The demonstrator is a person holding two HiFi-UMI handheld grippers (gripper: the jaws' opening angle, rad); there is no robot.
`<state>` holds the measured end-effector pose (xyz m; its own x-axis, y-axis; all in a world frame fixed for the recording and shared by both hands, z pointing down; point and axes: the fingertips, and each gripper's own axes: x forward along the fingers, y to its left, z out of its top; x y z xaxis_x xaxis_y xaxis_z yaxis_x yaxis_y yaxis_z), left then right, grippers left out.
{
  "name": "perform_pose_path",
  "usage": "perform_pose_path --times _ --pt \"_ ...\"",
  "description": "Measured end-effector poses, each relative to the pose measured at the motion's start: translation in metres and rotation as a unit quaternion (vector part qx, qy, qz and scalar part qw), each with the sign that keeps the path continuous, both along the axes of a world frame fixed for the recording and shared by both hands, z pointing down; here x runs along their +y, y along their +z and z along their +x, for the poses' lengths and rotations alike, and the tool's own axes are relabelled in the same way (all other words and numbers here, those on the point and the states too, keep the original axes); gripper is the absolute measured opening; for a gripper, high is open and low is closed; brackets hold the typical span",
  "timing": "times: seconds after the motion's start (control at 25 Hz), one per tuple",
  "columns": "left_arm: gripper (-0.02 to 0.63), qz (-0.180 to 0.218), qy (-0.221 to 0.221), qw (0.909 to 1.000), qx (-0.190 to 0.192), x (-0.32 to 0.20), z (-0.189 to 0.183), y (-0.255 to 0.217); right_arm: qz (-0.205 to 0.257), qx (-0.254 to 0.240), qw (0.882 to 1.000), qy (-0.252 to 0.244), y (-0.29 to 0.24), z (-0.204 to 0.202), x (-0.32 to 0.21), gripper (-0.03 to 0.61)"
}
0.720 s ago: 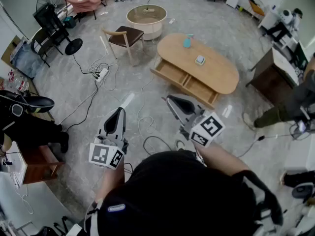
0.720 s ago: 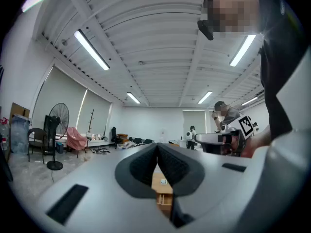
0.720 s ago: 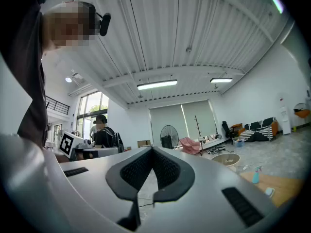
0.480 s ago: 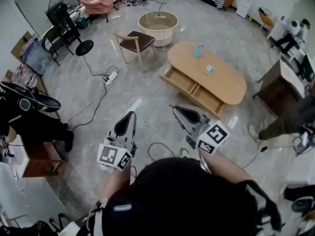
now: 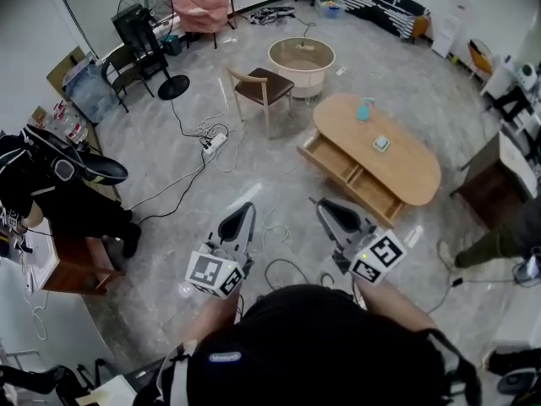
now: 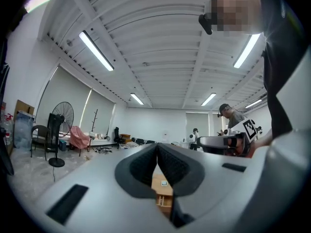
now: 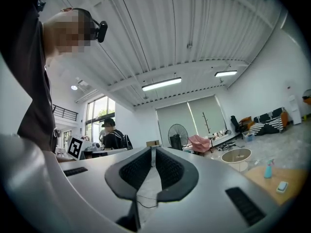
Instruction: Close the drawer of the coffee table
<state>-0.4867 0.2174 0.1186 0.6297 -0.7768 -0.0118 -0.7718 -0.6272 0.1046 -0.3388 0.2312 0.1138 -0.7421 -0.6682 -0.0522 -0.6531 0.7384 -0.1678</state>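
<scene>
While the long light-wood drawer (image 5: 348, 170) is standing pulled out of the oval wooden coffee table (image 5: 406, 163), well ahead of both grippers, the left gripper (image 5: 245, 212) and right gripper (image 5: 328, 208) are hovering closed and empty, so the whole push is remaining.

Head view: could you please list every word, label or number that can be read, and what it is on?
No text is legible.
White logo on the person's headgear: too small and blurred to read.
Square markers on the left gripper and the right gripper: black-and-white patterns, no letters or digits.
Spray bottle on the coffee table: no print can be made out.
</scene>
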Motion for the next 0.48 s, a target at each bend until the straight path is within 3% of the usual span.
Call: perform_pose_path --times 0.2,0.24,0.28,0.36,0.48 --pt "0.009 0.010 0.017 0.9998 0.003 0.0031 0.0013 0.0002 0.004 0.003 1.000 0.004 0.0013 0.0010 -0.0018 0.014" --pt "0.011 0.009 0.019 0.9998 -0.001 0.0034 0.0023 0.0001 0.005 0.003 1.000 0.004 0.0012 0.0005 -0.0026 0.033" --pt "0.018 0.007 0.020 0.9998 -0.004 0.0035 0.0032 0.0004 0.006 0.003 1.000 0.004 0.0013 -0.0005 -0.0034 0.105" --pt "0.127 0.001 0.024 0.9997 -0.008 0.0033 0.0051 0.0034 0.006 0.006 1.000 0.002 0.0027 -0.0025 -0.0046 0.166" --pt "0.181 0.002 0.029 0.9995 -0.009 0.0047 0.0050 0.0085 0.012 0.008 1.000 0.000 0.0044 -0.0036 -0.0042 0.192"
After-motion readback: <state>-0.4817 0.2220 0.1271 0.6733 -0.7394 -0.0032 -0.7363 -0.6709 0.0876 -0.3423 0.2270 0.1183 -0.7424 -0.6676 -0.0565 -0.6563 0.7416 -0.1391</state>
